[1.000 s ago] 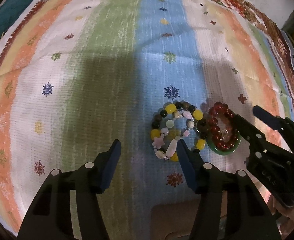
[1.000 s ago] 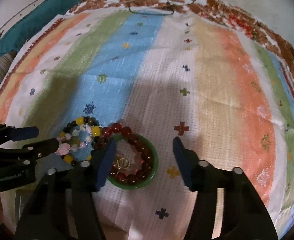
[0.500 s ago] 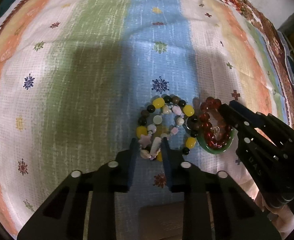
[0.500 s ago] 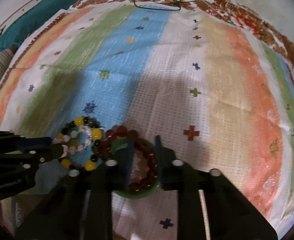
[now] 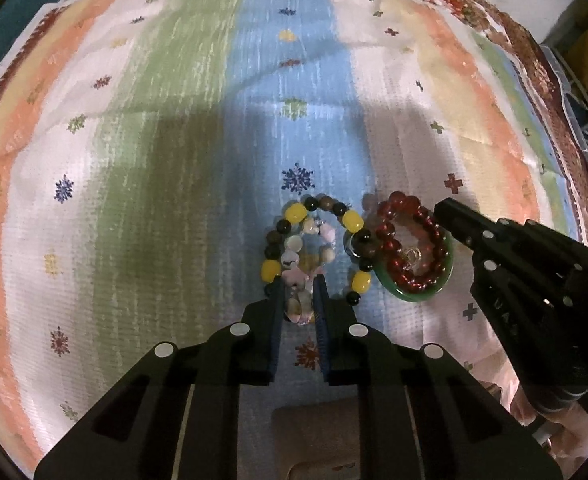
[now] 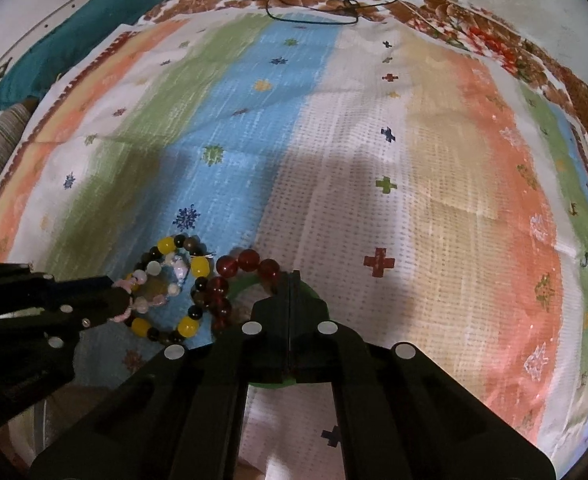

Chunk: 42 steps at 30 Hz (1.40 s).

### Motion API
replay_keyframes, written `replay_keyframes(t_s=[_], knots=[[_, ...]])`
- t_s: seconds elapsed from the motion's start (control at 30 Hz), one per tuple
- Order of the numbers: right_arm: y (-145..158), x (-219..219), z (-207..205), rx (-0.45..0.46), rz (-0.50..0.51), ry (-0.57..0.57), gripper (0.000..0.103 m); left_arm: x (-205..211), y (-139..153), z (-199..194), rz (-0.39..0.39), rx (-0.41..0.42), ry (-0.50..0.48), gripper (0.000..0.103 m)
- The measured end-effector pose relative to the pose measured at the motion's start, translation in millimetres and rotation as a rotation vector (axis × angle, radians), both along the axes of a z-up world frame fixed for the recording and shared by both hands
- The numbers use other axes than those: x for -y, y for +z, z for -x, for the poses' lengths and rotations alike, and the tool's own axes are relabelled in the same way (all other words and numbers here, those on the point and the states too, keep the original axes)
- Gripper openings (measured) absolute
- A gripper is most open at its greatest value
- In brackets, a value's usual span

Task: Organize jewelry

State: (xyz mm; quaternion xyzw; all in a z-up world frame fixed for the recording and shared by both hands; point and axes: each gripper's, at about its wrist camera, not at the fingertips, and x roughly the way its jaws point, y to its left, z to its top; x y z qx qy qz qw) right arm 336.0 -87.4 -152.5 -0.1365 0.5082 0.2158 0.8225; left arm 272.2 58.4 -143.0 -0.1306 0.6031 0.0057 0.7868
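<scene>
Cloth: a striped cloth (image 5: 197, 128) in orange, green, blue and white, with small flower and cross motifs, covers the surface; all the jewelry lies on it.
Landmark: the green bangle (image 5: 414, 294) lies on the white stripe just beside the blue one.
Red bead bracelet: the red bead bracelet (image 5: 408, 236) lies inside and on the green bangle, its far beads spilling over the bangle's far rim; a small metal piece, too small to make out, sits in its middle.
Yellow and dark bead bracelet: the yellow and dark bead bracelet (image 5: 318, 216) lies on the blue stripe, touching the green bangle's left edge.
Pale charm bracelet: the pale charm bracelet (image 5: 296, 276), pink and white beads and shells, lies inside the yellow and dark ring, left of the green bangle.
Left tongs: the left tongs (image 5: 298, 294) have just been closing and now pinch the near end of the pale charm bracelet between their blue pads, only a narrow gap left.
Right tongs: the right tongs (image 6: 289, 280) have just been closing and are pressed fully together at the green bangle's far right rim (image 6: 308, 288), beside the red beads (image 6: 249, 260); whether they grip anything cannot be told.
Cord: a thin dark cord (image 6: 314, 10) lies at the cloth's far edge, well apart from the green bangle.
</scene>
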Motion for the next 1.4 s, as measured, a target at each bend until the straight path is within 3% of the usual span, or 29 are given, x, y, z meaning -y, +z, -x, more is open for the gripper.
replay_keyframes(t_s=[0.73,0.77,0.8,0.83,0.87,1.3,1.4], knots=[[-4,3,-6,-0.017,-0.002,-0.013,0.002,-1,0,0,-0.016,-0.005,-0.011,0.014],[-4,3,-6,-0.015,-0.002,-0.013,0.004,-1,-1,0,-0.017,-0.006,-0.012,0.014],[-4,3,-6,-0.013,-0.002,-0.014,0.016,-1,-1,0,-0.018,-0.007,-0.012,0.014],[-3,3,-6,-0.009,0.000,-0.016,0.036,0,-2,0,-0.020,-0.009,-0.013,0.014],[-2,3,-5,0.000,-0.001,-0.020,0.039,0,-2,0,-0.023,-0.010,-0.014,0.014],[-16,0,-6,-0.005,0.011,0.007,0.039,0,-7,0,-0.030,-0.019,-0.014,0.014],[-20,-2,-6,-0.005,0.014,0.019,0.035,1,-9,0,-0.032,-0.021,-0.018,0.014]])
